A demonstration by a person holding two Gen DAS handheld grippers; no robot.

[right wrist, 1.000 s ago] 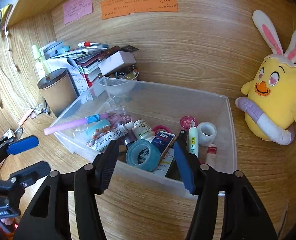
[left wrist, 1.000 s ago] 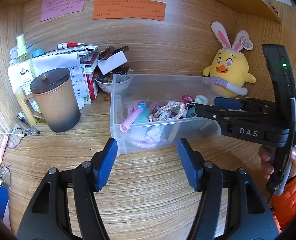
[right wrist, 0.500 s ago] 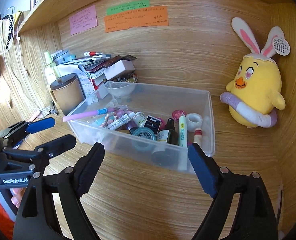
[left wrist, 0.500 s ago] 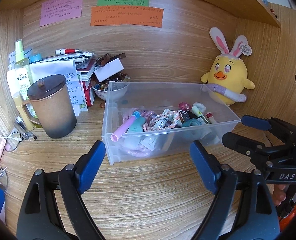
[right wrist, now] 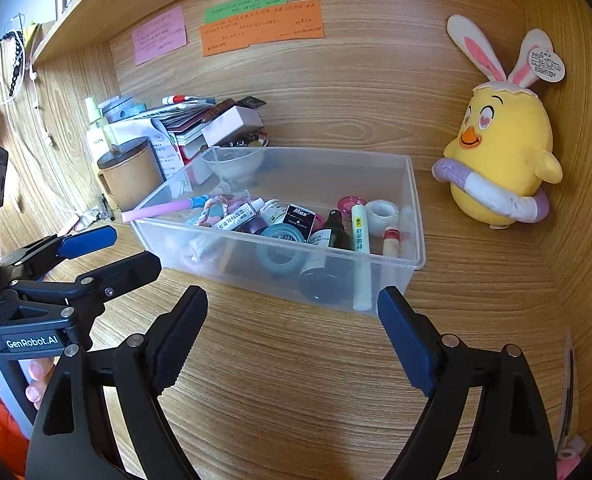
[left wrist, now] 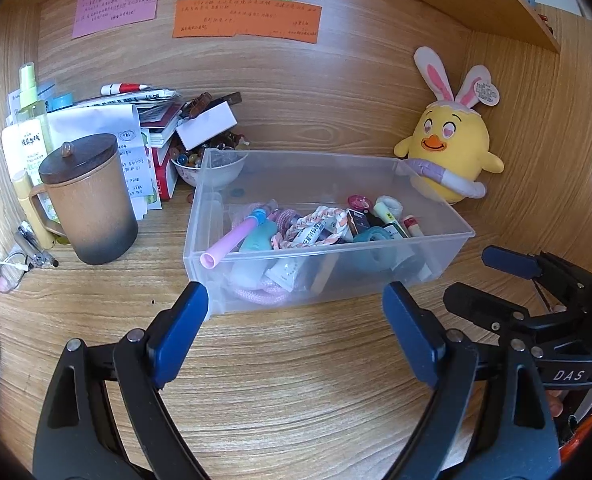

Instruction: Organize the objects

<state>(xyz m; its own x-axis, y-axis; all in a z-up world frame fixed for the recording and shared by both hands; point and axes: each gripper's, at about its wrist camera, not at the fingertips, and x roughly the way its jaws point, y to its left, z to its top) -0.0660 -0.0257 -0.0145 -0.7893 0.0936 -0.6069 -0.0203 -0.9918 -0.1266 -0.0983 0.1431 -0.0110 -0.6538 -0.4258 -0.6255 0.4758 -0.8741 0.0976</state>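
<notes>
A clear plastic bin (left wrist: 215,184) (right wrist: 412,208) stands on the wooden desk and holds several small items: a pink pen (left wrist: 235,238), a teal tape roll (right wrist: 281,234), a black Max box (right wrist: 300,216), a yellow-green stick (right wrist: 359,228) and a braided cord (left wrist: 316,220). My left gripper (left wrist: 296,312) is open and empty, just in front of the bin's near wall. My right gripper (right wrist: 291,312) is open and empty, in front of the bin's right part. Each gripper shows in the other's view, at the right (left wrist: 492,280) and the left (right wrist: 111,252).
A brown lidded mug (left wrist: 89,204) stands left of the bin. Behind it are stacked papers and books (left wrist: 135,120), a spray bottle (left wrist: 29,96) and a bowl of beads (left wrist: 199,164). A yellow plush chick (left wrist: 450,148) (right wrist: 504,148) sits against the back right wall. Glasses and a cable (left wrist: 11,268) lie at the left.
Both grippers have pulled back from the bin and opened wider. The right gripper was over the bin's contents a second ago; it is now in front of the bin, empty.
</notes>
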